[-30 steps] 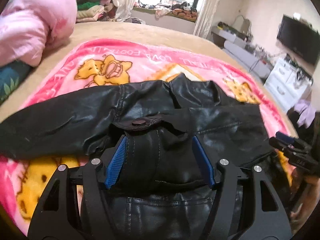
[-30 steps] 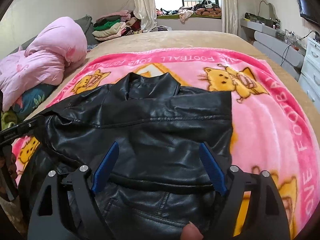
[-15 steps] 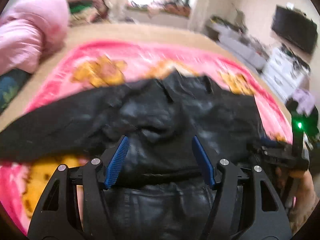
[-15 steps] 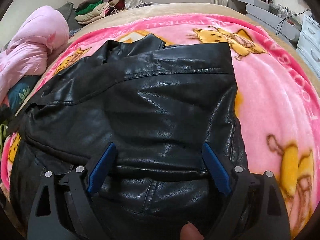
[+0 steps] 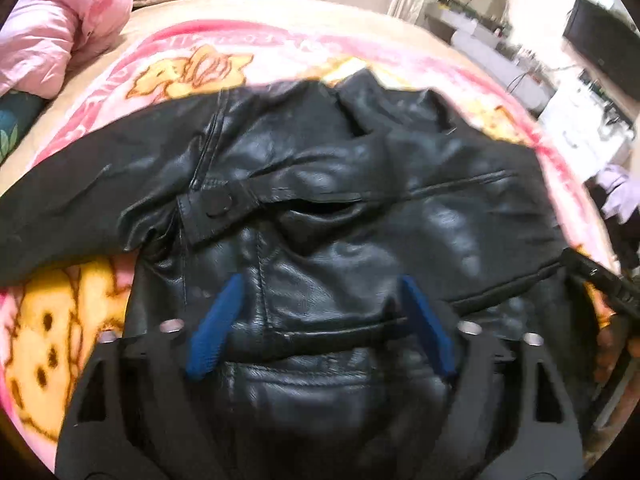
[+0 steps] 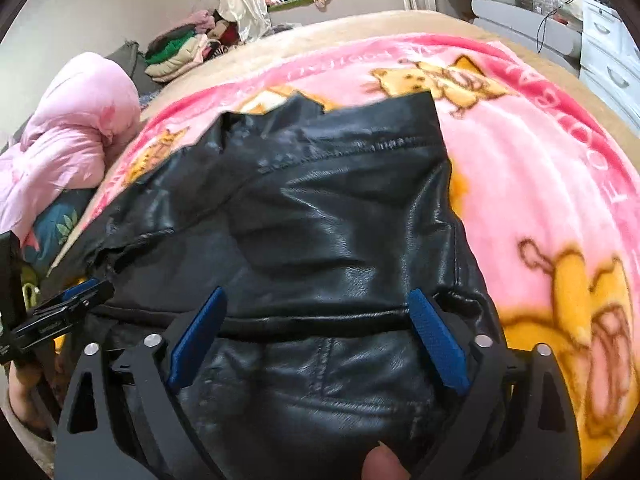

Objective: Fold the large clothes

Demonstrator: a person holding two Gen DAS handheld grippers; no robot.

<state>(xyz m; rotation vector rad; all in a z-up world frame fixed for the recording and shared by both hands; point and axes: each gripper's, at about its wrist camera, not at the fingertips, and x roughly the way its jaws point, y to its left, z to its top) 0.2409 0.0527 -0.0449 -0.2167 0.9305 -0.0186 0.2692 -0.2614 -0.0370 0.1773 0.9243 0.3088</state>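
Right wrist, jacket (image 6: 340, 216) edge, blanket (image 6: 540, 184) beyond

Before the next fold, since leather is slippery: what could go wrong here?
1. Both tools, left tool and right tool, have just been opening and grip nothing, so the folded black leather jacket may spring back.
2. The left sleeve still lies spread on the pink blanket, leaving the fold lopsided.

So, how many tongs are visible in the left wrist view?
2. Left tongs at the bottom, right tongs partly visible at the right edge. Both have just been opening, with the black jacket under them, not gripped.
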